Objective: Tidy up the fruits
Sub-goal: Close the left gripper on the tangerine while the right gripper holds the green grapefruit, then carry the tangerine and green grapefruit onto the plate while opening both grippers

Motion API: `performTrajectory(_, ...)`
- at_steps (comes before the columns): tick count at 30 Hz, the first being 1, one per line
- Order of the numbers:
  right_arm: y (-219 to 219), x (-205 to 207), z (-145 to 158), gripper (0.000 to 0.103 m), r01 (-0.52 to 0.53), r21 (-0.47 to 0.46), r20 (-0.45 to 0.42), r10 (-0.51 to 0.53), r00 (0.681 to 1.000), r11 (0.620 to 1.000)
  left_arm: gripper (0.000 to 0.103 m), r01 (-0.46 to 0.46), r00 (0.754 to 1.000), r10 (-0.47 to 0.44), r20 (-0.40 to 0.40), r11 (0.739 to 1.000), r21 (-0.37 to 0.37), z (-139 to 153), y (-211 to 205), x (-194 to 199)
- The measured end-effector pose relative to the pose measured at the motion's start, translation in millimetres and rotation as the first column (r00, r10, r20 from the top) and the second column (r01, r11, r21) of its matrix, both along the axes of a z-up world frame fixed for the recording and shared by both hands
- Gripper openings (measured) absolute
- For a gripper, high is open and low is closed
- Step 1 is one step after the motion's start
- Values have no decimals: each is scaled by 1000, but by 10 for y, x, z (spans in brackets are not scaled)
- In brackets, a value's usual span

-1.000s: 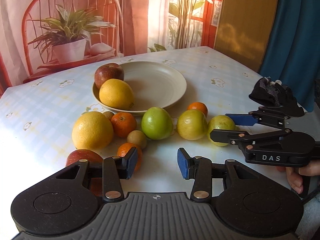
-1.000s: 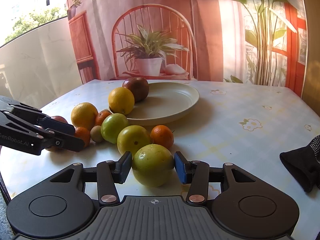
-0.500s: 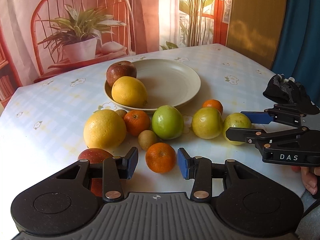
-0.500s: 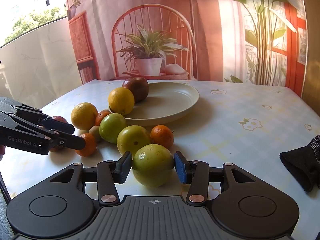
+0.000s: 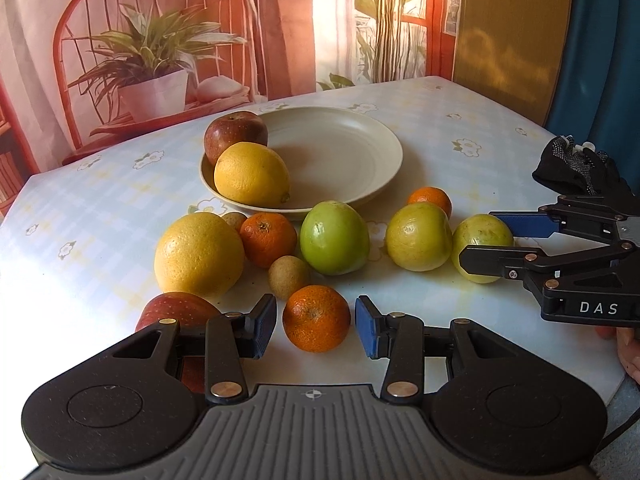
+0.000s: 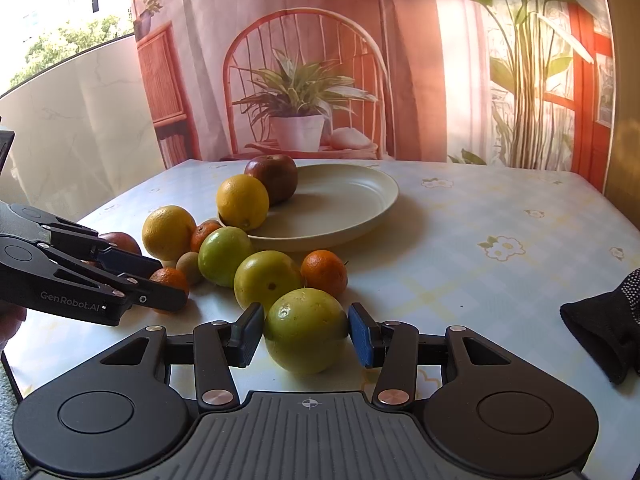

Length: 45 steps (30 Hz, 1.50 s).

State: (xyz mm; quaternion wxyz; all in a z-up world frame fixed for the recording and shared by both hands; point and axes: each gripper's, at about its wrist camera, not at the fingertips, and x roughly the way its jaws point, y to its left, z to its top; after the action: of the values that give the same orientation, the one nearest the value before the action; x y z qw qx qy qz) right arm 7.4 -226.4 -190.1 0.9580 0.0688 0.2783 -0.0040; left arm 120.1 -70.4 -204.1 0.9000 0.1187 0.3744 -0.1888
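My right tool (image 6: 306,332) grips a yellow-green fruit (image 6: 305,330) low in frame on the worktop (image 6: 480,280); my left tool (image 5: 316,326) stands open around an orange (image 5: 316,318), pads not touching.

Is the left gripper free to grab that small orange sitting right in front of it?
Probably yes: the small orange sits between the left gripper's open fingers, with nothing in between.

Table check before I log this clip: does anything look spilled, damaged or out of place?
Nothing is spilled or damaged. The odd item is a black glove lying crumpled at the table's right edge, apart from the fruit and plate.
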Motion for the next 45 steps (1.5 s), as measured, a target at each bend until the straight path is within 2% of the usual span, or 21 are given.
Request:
performTrajectory(2, 0, 0, 0, 43, 1, 2, 0, -1, 1000, 1000, 39, 7, 1000, -7, -1, 1000, -2, -10, 0, -15)
performTrajectory(14, 3, 23, -12, 44, 0, 2, -13, 1, 1000, 1000, 38, -9, 999, 10, 43, 1000, -29, 44, 86, -121)
performTrajectory(20, 38, 44, -23, 45, -19, -32, -32, 18, 999, 999, 38, -7, 998, 9, 63, 999, -34, 59, 71, -165)
performTrajectory(35, 26, 41, -19, 43, -15, -12, -30, 15, 999, 1000, 38, 12, 997, -9, 78, 999, -36, 40, 64, -206)
performTrajectory(45, -81, -3, 101, 43, -21, 9, 5, 21, 1000, 1000, 38, 46, 986, -41, 160, 999, -28, 281, 47, -194)
